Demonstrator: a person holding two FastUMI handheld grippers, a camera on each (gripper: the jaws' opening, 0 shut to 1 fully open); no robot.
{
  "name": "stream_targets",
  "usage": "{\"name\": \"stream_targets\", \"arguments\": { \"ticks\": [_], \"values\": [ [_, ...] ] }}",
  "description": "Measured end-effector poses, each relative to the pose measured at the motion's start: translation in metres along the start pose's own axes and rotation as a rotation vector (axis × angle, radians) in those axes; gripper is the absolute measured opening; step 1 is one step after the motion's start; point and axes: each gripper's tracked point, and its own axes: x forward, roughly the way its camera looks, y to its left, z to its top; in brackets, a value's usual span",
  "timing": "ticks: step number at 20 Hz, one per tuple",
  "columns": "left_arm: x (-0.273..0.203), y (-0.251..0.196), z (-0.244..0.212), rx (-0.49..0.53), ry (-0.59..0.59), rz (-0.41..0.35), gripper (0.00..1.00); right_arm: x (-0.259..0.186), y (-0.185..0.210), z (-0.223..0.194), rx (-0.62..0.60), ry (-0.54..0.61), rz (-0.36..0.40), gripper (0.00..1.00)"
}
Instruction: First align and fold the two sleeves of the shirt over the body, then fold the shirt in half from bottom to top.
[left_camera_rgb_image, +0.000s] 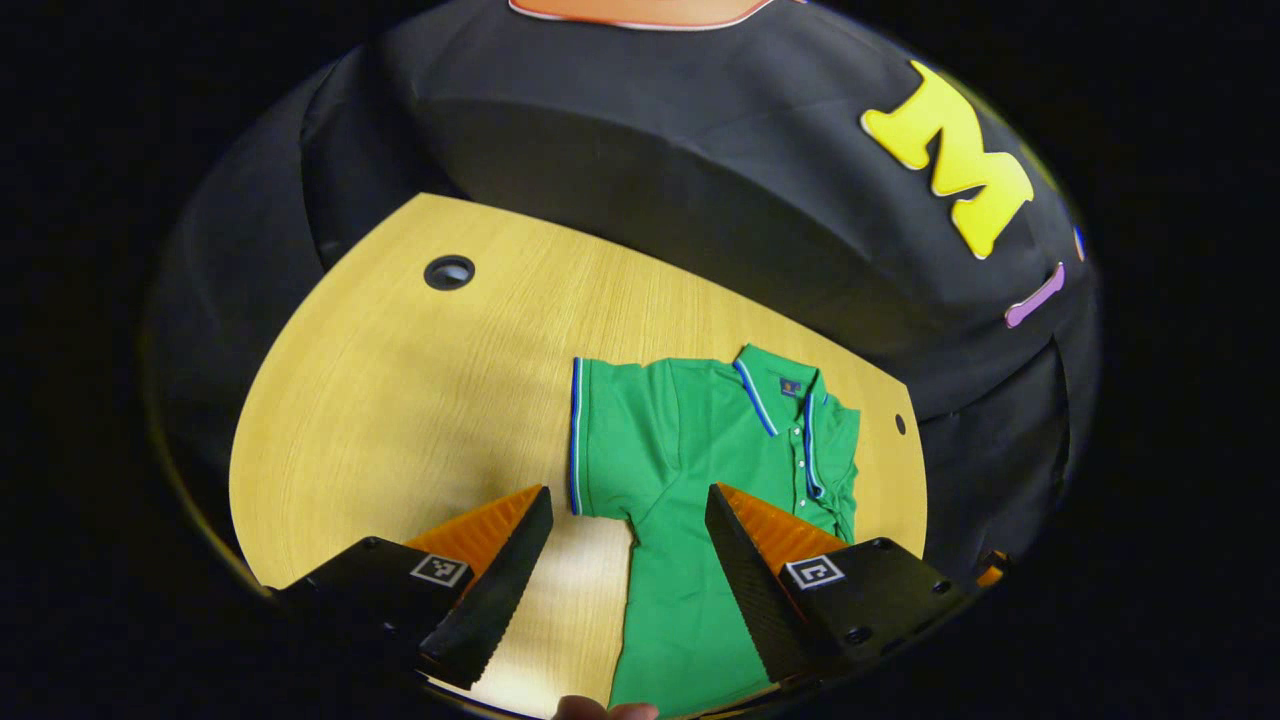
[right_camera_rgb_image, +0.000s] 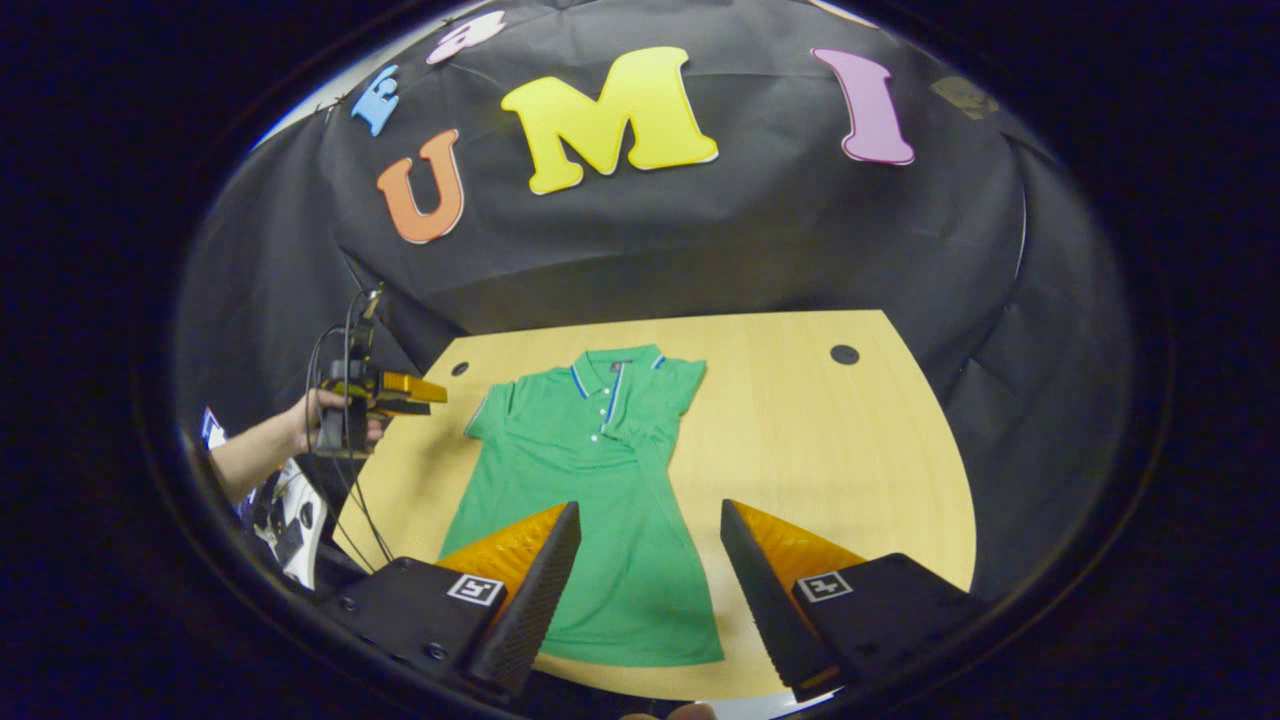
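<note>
Fingers of the left gripper (left_camera_rgb_image: 628, 535) stand spread and empty above the green polo shirt (left_camera_rgb_image: 700, 470), which lies flat, collar away, on the wooden worktop (left_camera_rgb_image: 400, 400). One sleeve (left_camera_rgb_image: 605, 435) lies spread; the other looks folded in, so one sleeve and the bottom fold seem left. Right gripper (right_camera_rgb_image: 650, 555) fingers are likewise apart, holding nothing; its view alone shows the hem (right_camera_rgb_image: 640, 655) and a hand (right_camera_rgb_image: 320, 415).

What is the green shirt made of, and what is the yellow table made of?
The green shirt looks like soft knitted cloth, probably cotton: matte, lying limp with small wrinkles, and it has a ribbed collar. The table looks like wood or a wood-look laminate: pale, with fine straight grain lines and a smooth, slightly shiny top.
</note>
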Motion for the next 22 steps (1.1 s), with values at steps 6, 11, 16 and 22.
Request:
{"name": "stream_targets", "arguments": {
  "ticks": [6,11,16,22],
  "values": [
    [0.058,0.024,-0.005,0.042,0.234,0.036,0.96,-0.009,-0.009,-0.02,0.045,0.04,0.003,0.9],
    [0.075,0.028,-0.009,0.111,0.317,0.075,0.91,-0.004,-0.025,-0.022,0.092,0.048,-0.015,0.9],
    [0.081,0.011,-0.018,0.121,0.352,0.071,0.86,0.004,-0.03,-0.02,0.17,0.047,-0.012,0.9],
    [0.082,0.031,-0.015,0.066,0.31,0.203,0.22,0.009,-0.033,-0.028,0.216,0.058,-0.014,0.9]
  ]
}}
